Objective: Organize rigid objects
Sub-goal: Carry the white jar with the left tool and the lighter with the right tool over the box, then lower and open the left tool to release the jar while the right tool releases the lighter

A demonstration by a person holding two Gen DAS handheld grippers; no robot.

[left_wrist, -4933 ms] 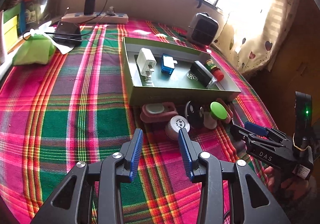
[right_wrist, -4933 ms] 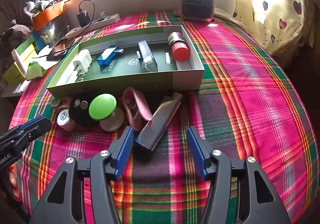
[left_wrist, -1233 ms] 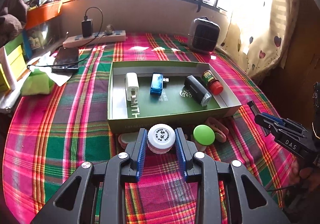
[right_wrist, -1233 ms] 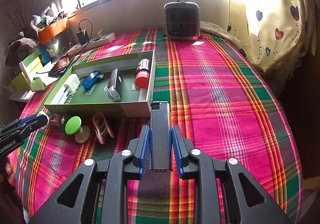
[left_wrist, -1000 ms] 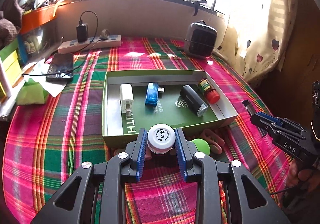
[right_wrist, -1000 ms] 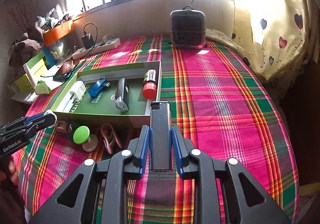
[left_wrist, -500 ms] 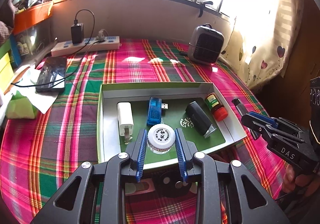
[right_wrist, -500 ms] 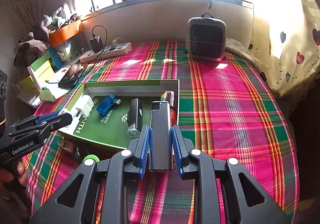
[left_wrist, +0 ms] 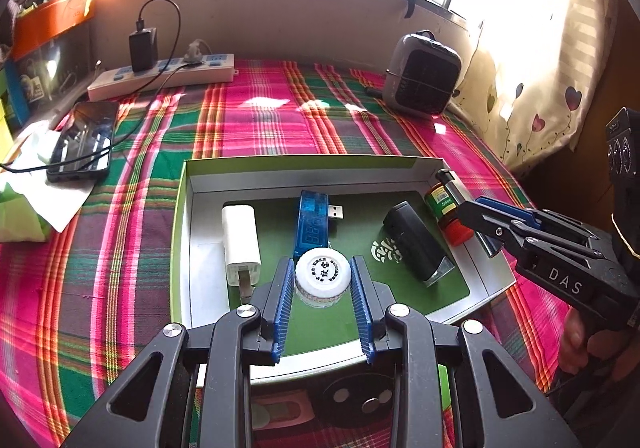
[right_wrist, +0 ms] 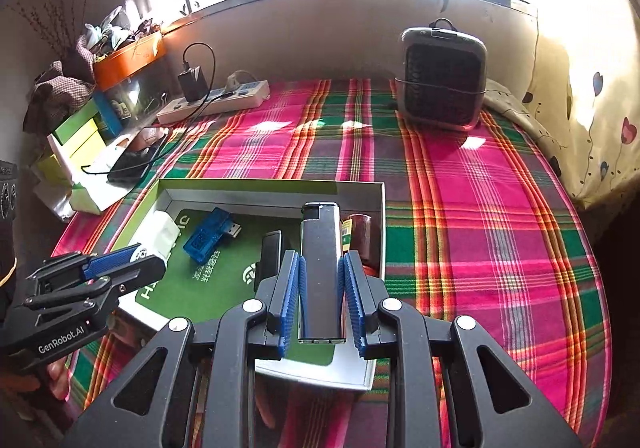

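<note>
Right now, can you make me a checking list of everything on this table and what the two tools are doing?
Surface: plaid cloth, bright sun patches.
Job's things: green tray holds white charger, blue USB tester, black case, red-capped bottle.
Clutter: small heater, phone.
Tools: left tool shut on white-capped jar; right tool shut on silver lighter.
Cables: power strip with black adapter.
Surroundings: window, heart curtain.

Plaid cloth [left_wrist: 280, 120], small heater [left_wrist: 424, 74], power strip [left_wrist: 168, 74], black phone [left_wrist: 84, 140], heart-print curtain [right_wrist: 592, 108]
</note>
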